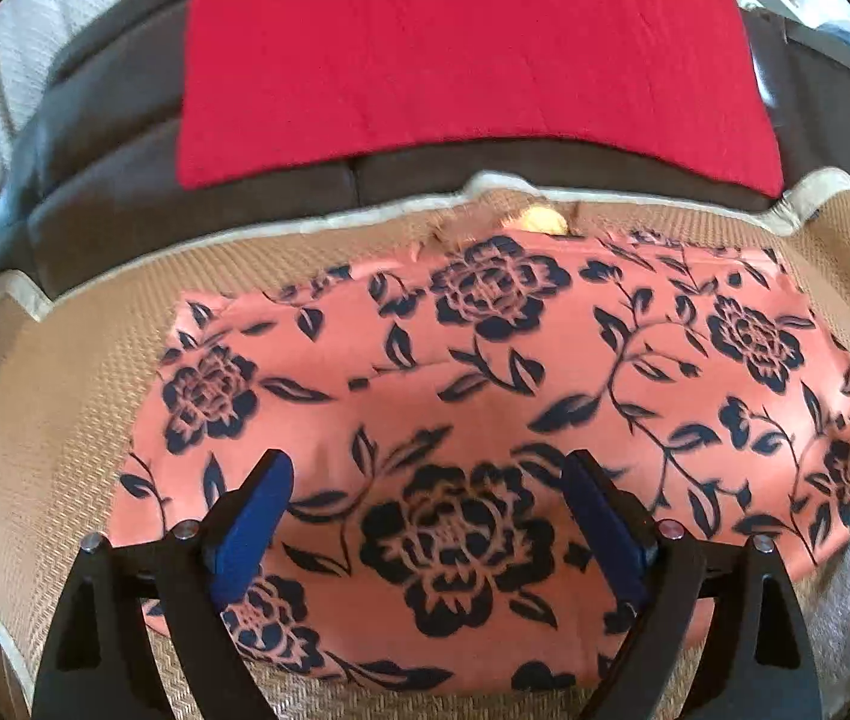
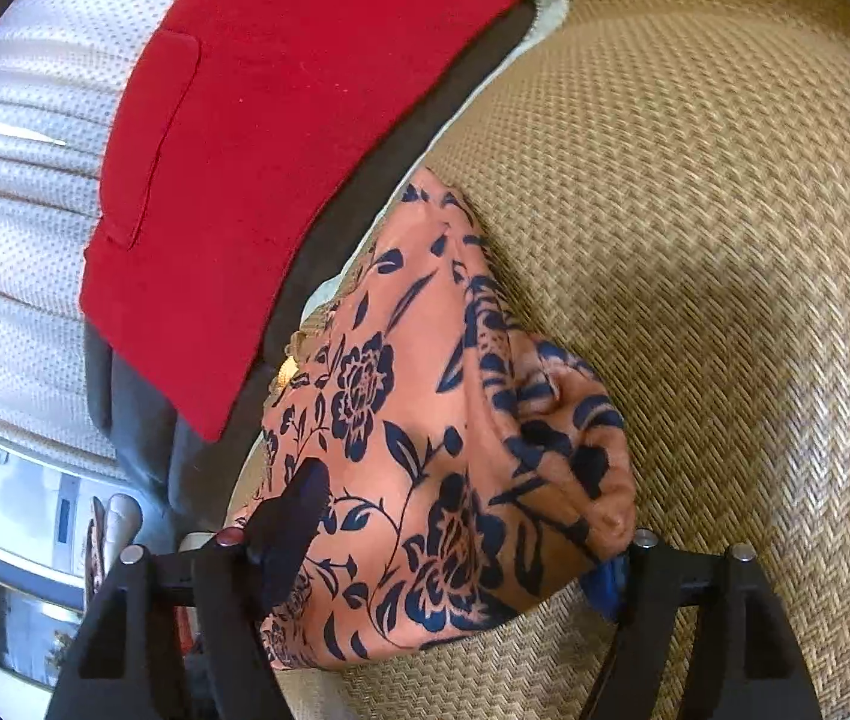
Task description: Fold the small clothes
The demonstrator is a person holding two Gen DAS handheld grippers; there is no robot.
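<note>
Here we have the coral floral garment (image 1: 485, 372) lying on the woven rattan mat (image 1: 65, 396), spread fairly flat in the left wrist view, with its far edge close to the mat's pale binding. Beyond it, a red cloth (image 1: 461, 60) lies flat on the dark grey cushion (image 1: 113, 138), apart from the floral piece.

Our left gripper (image 1: 431, 480) hovers over the near part of the garment with its 2 blue-padded fingers spread wide and nothing between them. Our right gripper (image 2: 461, 516) is also spread wide; a bunched fold of the garment (image 2: 455, 420) rises between its fingers, and the right pad is partly hidden under the fabric, so we cannot tell whether any cloth is truly pinched.

We judge the main risk to be a poor grasp on the right: the fabric looks thin and slippery, and closing on a bunched ridge could catch 2 layers, or only 1, and skew the fold. If the left gripper closes mid-panel instead of at an edge, it would pucker the cloth. Dragging either end could also slide the whole garment across the smooth mat toward the red cloth.
</note>
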